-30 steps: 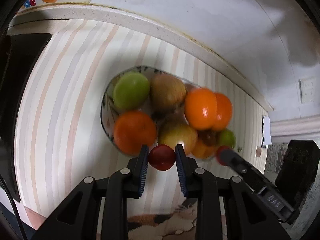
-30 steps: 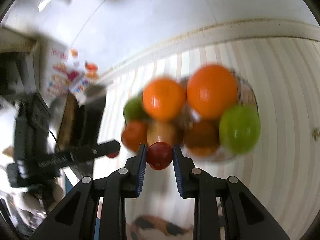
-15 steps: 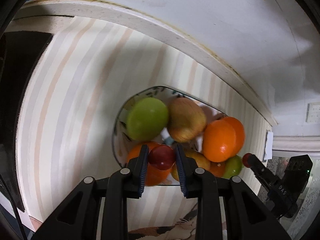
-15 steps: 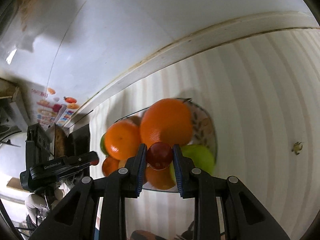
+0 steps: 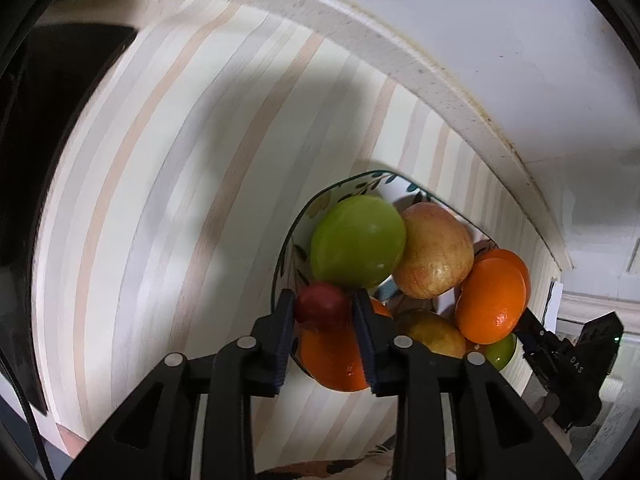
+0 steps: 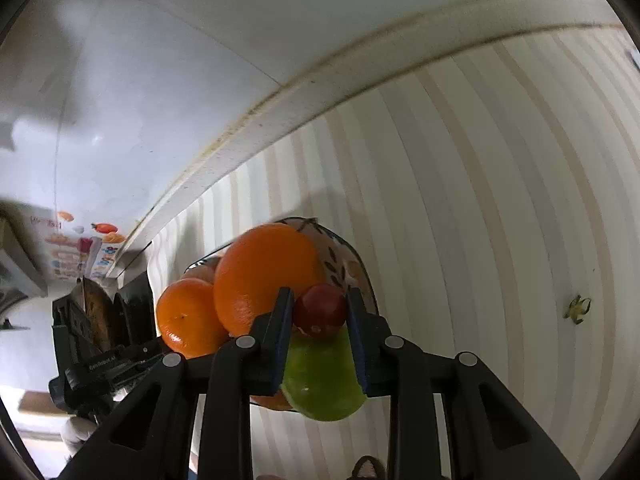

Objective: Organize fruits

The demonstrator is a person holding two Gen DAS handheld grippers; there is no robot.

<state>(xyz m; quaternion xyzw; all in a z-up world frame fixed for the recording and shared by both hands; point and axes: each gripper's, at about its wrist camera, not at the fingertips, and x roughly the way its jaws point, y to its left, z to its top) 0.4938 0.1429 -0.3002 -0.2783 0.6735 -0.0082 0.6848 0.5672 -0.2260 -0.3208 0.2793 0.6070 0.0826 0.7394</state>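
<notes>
A patterned bowl [image 5: 362,188] on the striped table holds several fruits: a green apple [image 5: 358,242], a yellow-red apple [image 5: 434,250], oranges [image 5: 490,300]. My left gripper [image 5: 323,309] is shut on a small red fruit [image 5: 320,306], held over the bowl's near left rim. My right gripper [image 6: 320,312] is shut on another small red fruit [image 6: 322,310], above the bowl [image 6: 344,256] between a large orange [image 6: 266,276] and a green apple [image 6: 320,380]. The right gripper also shows in the left wrist view [image 5: 560,356], the left gripper in the right wrist view [image 6: 100,364].
The white wall and its ledge [image 5: 400,56] run close behind the bowl. A dark object [image 5: 52,120] lies at the table's left. A fruit poster [image 6: 80,248] hangs on the wall. A small dried stem [image 6: 576,308] lies on the table to the right.
Both grippers moved closer over the bowl, each still holding its red fruit. The bowl has slid toward the lower right in the left view and lower in the right view.
</notes>
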